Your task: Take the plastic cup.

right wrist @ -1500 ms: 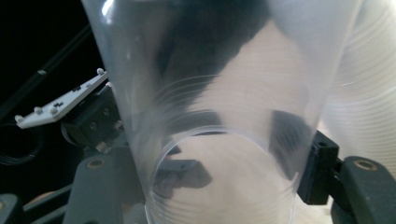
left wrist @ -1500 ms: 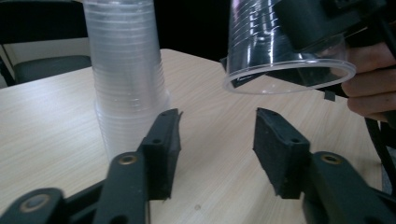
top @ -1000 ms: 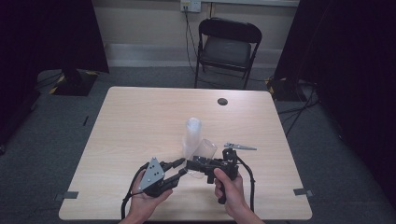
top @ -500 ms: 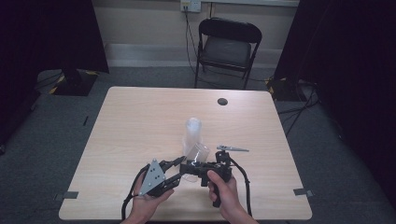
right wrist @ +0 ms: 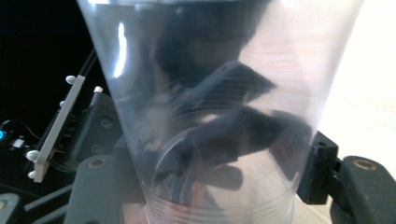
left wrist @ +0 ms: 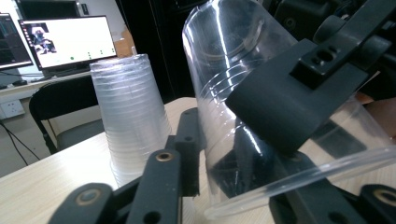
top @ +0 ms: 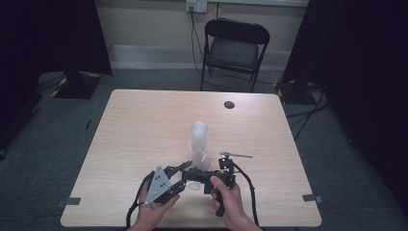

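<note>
A tall stack of clear plastic cups (top: 198, 139) (left wrist: 130, 121) stands upside down at the table's middle. In front of it a single clear cup (top: 188, 185) (left wrist: 233, 84) (right wrist: 210, 116) hangs tilted between both grippers. My right gripper (top: 191, 176) (right wrist: 210, 186) is shut on it, one jaw on each side of its narrow end. In the left gripper view, one right finger (left wrist: 289, 102) presses the cup's wall. My left gripper (top: 181, 176) (left wrist: 252, 163) is open, its jaws spread around the cup's wide rim.
A black folding chair (top: 235, 45) stands beyond the wooden table's (top: 144, 125) far edge. A small dark round cap (top: 229, 104) lies on the table at the far right. A lit monitor (left wrist: 70, 42) sits behind the stack. Both hands are near the front edge.
Both grippers have drifted left and toward the front edge, closing in on each other. The single cup now sits lower between them, away from the stack.
</note>
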The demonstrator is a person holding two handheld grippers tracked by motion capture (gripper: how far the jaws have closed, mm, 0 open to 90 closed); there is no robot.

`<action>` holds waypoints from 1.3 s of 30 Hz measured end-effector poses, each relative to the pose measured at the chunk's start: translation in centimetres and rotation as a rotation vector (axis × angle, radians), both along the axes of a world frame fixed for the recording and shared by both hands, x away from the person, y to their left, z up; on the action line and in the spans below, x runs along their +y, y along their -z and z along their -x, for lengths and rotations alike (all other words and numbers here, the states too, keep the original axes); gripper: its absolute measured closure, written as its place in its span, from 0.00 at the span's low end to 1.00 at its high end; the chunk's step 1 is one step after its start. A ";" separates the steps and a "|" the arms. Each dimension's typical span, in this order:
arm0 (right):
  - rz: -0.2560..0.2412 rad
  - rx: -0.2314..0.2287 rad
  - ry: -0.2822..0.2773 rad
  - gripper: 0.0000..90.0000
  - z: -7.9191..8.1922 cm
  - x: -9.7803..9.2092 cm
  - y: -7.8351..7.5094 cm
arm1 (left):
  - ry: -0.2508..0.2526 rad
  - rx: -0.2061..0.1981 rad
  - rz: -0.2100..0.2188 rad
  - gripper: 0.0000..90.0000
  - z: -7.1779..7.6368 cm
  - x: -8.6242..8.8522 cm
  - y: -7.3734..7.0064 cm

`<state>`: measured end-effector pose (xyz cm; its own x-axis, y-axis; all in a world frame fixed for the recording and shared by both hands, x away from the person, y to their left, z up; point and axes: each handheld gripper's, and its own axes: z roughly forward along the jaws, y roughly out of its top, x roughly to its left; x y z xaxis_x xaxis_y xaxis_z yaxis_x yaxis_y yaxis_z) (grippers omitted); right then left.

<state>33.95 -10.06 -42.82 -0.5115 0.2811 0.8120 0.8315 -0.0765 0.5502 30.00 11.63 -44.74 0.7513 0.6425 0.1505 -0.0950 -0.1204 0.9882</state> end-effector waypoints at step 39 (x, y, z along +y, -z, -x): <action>0.109 -0.224 0.070 0.21 0.0 -2.2 -0.9 | 0.050 0.249 0.022 0.97 -1.7 2.7 -0.2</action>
<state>33.95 -12.25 -41.96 -0.6510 0.4023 0.6437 0.6829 -0.0598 0.7281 31.67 14.35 -44.53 0.7943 0.6050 -0.0565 0.1463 -0.1001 0.9842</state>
